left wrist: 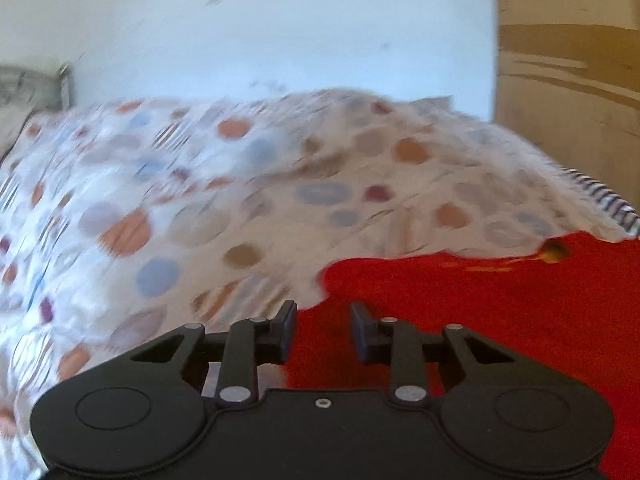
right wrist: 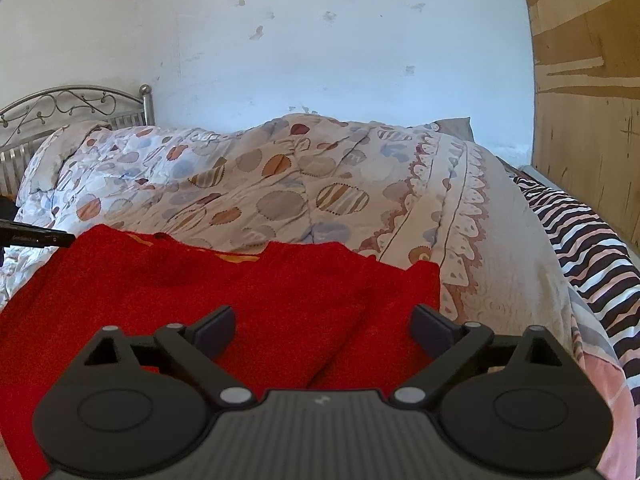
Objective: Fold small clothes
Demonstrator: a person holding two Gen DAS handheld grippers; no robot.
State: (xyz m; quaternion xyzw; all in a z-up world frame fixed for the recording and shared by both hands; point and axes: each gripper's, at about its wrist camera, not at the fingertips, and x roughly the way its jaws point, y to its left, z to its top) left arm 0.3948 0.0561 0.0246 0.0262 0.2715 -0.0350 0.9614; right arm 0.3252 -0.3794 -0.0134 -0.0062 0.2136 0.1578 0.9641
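On the quilt [right wrist: 280,184], my right gripper [right wrist: 322,330] gapes wide and empty over the red garment [right wrist: 240,292]; my left gripper [left wrist: 323,330], narrowed and seemingly empty in the blur, could snag and drag the fold.

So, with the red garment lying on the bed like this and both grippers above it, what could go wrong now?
1. The red garment lies on a soft, lumpy quilt, so a fold may come out uneven.
2. The left gripper sits at the garment's edge with a narrow gap; it could pinch the quilt too.
3. The right gripper is open and holds nothing; a ridge of cloth lies under it, and a pinch there may catch several layers.
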